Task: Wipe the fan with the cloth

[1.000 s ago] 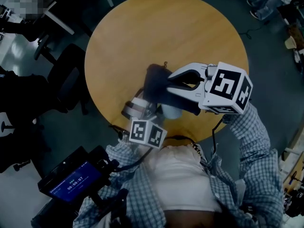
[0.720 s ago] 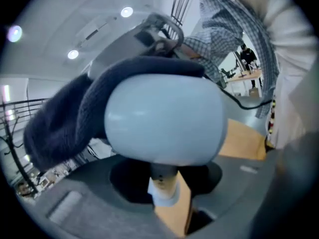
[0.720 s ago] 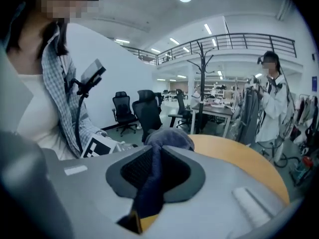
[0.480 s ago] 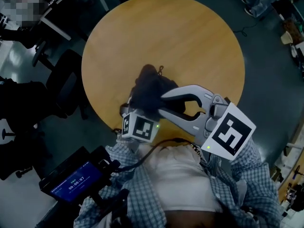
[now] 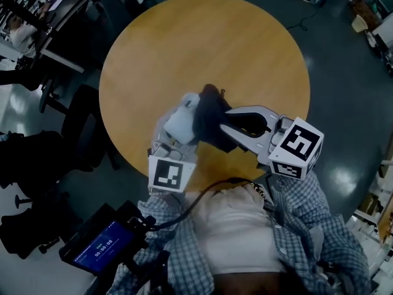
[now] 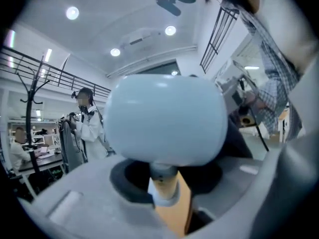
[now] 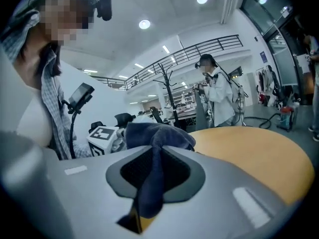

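Fan, small, pale-blue and round-headed, sits clamped by its stem in the left gripper, presumably so the dark-blue cloth pinched in the right gripper beside it can rub it.

Pale blue-white fan, navy cloth
The table is honey-tan; the person's shirt is blue-and-white checked.
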Action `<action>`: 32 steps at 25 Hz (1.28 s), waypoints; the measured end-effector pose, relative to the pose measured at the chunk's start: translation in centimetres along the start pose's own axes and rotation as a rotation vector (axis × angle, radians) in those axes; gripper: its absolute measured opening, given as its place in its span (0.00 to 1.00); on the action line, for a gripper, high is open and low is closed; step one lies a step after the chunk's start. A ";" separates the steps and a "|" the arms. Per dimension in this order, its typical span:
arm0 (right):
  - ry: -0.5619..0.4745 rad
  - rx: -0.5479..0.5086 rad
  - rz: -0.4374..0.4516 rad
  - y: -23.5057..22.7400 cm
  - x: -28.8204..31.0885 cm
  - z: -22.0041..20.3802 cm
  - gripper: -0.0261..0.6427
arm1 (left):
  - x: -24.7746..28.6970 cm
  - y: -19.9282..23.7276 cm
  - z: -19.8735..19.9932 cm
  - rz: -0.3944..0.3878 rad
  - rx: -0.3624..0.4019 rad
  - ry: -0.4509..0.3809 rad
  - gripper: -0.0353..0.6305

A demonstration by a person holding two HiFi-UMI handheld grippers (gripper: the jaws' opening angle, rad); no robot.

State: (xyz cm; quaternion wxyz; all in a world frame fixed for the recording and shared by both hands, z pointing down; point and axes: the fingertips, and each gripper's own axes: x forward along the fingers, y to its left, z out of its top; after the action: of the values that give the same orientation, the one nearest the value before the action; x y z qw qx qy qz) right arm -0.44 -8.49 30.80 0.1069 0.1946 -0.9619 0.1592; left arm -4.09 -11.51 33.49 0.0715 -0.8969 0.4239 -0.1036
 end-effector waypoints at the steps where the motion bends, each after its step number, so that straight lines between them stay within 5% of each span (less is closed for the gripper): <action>1: 0.006 0.016 -0.008 -0.3 0.4 -0.7 0.13 | 0.0 -0.1 0.4 -0.002 0.001 -0.008 0.26; 4: 0.014 0.067 -0.022 -1.0 1.5 -2.7 0.13 | -0.1 -0.3 1.1 -0.005 0.021 -0.017 0.26; 10: 0.086 0.143 -0.112 -4.6 2.3 -6.4 0.12 | -0.7 0.2 2.6 -0.005 -0.105 -0.073 0.26; 15: 0.104 0.114 -0.187 -8.0 2.4 -6.1 0.12 | -0.7 -1.3 3.0 -0.079 0.004 -0.061 0.26; 19: 0.075 0.010 -0.052 -6.7 1.6 -2.5 0.12 | -0.7 -2.7 3.2 -0.144 0.068 -0.055 0.26; 26: 0.340 -0.525 0.291 -1.0 2.6 1.5 0.12 | -1.3 -7.3 4.6 -0.317 0.189 -0.096 0.26; 29: 0.426 -0.600 0.354 -0.3 4.1 0.9 0.12 | -1.3 -8.4 4.5 -0.351 0.217 -0.089 0.26; 32: 0.429 -0.559 0.332 -1.0 6.2 0.4 0.12 | -1.3 -8.5 4.1 -0.344 0.210 -0.082 0.26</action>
State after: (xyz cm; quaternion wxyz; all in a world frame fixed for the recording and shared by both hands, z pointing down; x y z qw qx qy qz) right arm -5.67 -11.63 32.40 0.3275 -0.0381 -0.9424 -0.0570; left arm 2.46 -4.97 31.24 0.1631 -0.9472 0.2478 -0.1214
